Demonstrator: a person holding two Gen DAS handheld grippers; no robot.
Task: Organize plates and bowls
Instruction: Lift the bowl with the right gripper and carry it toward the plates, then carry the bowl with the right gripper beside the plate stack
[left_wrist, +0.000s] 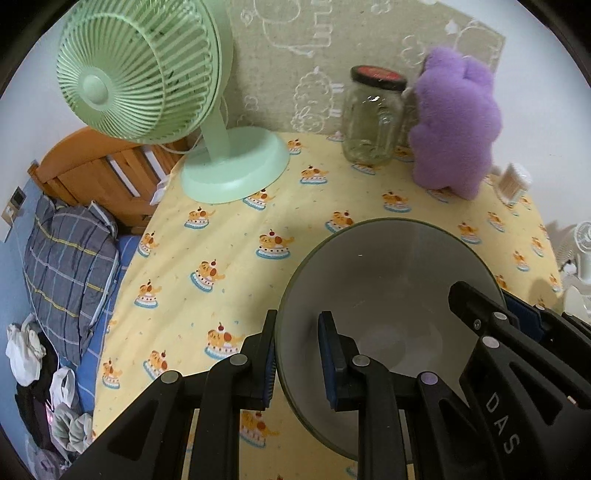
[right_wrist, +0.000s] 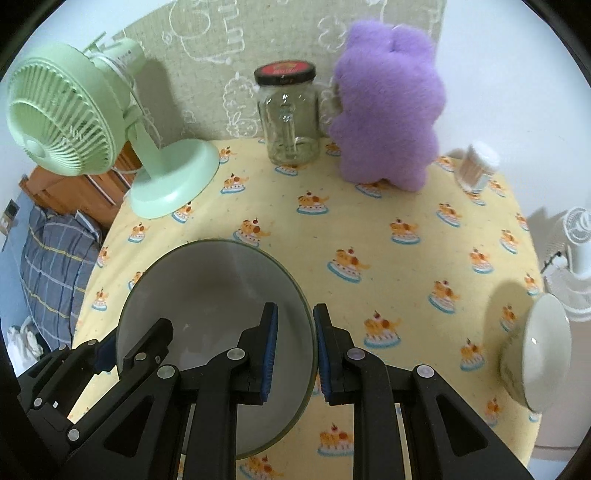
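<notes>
A grey bowl with a dark green rim (left_wrist: 388, 273) sits on the yellow cake-print tablecloth (left_wrist: 229, 236). My left gripper (left_wrist: 297, 354) straddles its left rim, one finger outside and one inside, with a gap to the wall. My right gripper (right_wrist: 293, 354) straddles the same bowl's (right_wrist: 207, 280) right rim in the same way. Each gripper shows in the other's view, at the opposite rim. A white bowl with a patterned outside (right_wrist: 535, 350) stands at the table's right edge.
A green desk fan (left_wrist: 147, 74) stands at the back left, a glass jar with a black lid (left_wrist: 373, 118) and a purple plush toy (left_wrist: 458, 122) at the back. A small container of sticks (right_wrist: 476, 162) is at the back right. A bed lies beyond the left table edge.
</notes>
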